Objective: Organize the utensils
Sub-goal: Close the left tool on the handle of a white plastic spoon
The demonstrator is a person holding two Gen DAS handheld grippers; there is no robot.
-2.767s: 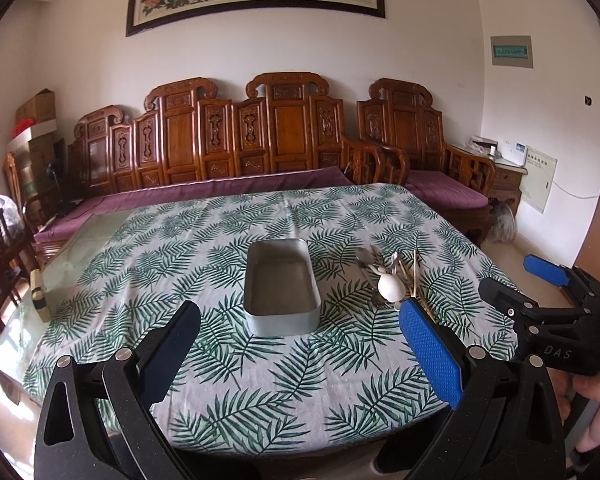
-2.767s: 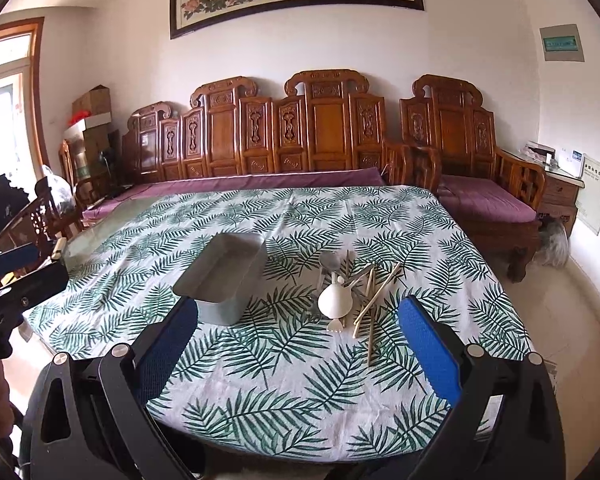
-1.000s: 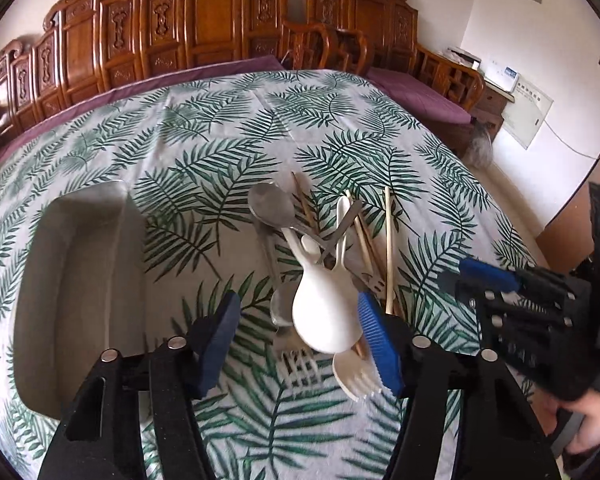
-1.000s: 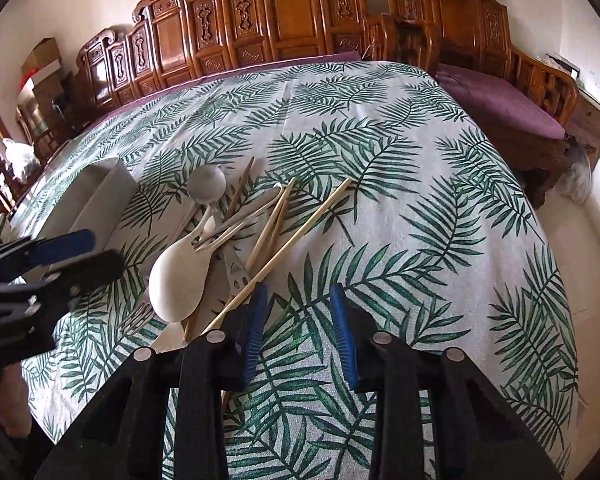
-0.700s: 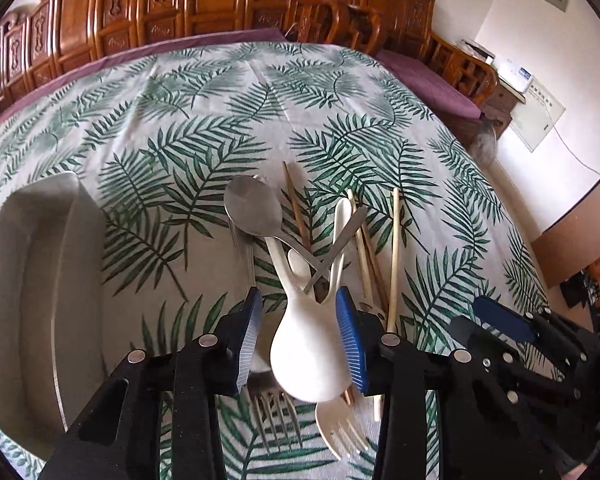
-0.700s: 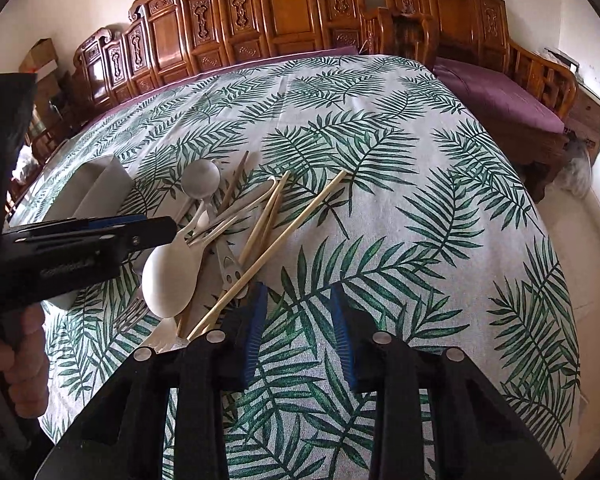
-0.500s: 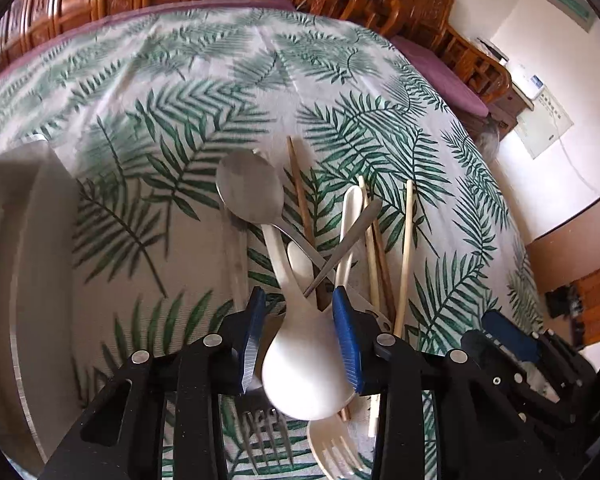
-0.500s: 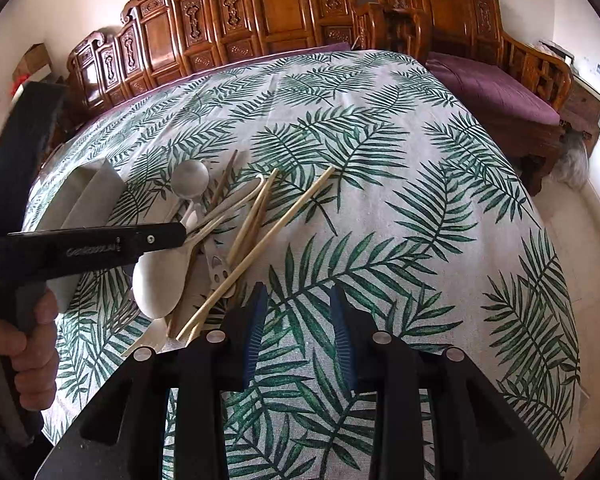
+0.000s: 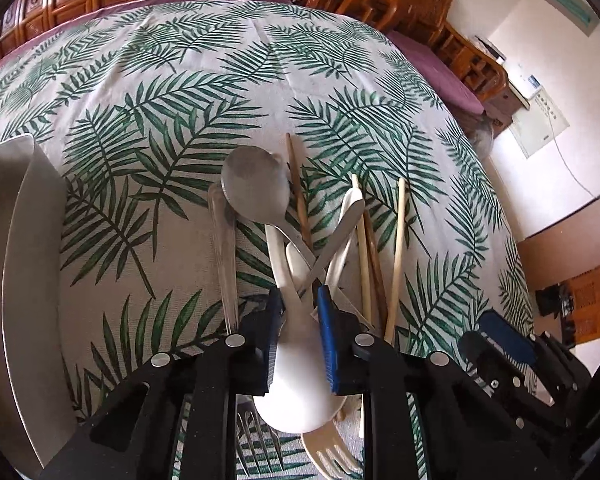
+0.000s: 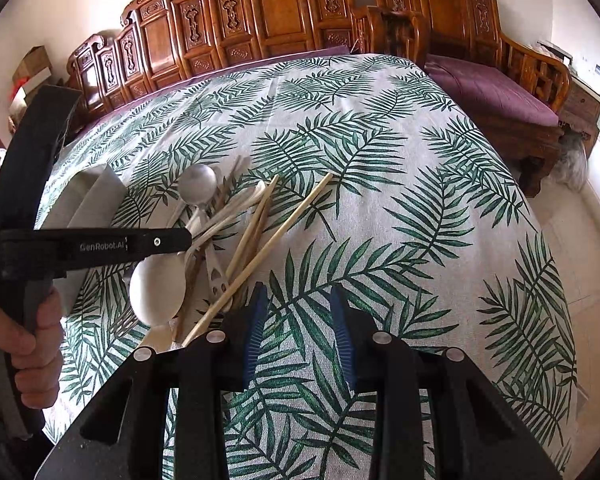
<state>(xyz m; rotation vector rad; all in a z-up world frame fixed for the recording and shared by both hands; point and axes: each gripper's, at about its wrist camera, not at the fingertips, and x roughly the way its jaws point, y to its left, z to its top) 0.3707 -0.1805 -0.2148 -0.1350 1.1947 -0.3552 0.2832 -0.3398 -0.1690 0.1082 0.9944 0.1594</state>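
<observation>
A heap of utensils lies on the leaf-print tablecloth: a white ladle-like spoon (image 9: 300, 376), a metal spoon (image 9: 256, 184), a metal fork (image 9: 224, 248), a cream plastic fork (image 9: 332, 452) and several wooden chopsticks (image 9: 396, 256). My left gripper (image 9: 300, 300) has its blue pads closed around the white spoon's neck. In the right wrist view the white spoon (image 10: 156, 288) sits under the left gripper (image 10: 180, 240). My right gripper (image 10: 296, 300) hovers partly open and empty just right of the chopsticks (image 10: 272, 240).
A grey metal tray (image 9: 16, 272) stands left of the heap, also in the right wrist view (image 10: 88, 200). Carved wooden benches (image 10: 284, 12) with purple cushions ring the table's far and right sides. The table's right edge (image 10: 548, 280) drops to the floor.
My left gripper has moved down onto the heap and closed its pads on the white spoon's neck. My right gripper has stayed beside the chopsticks, partly open.
</observation>
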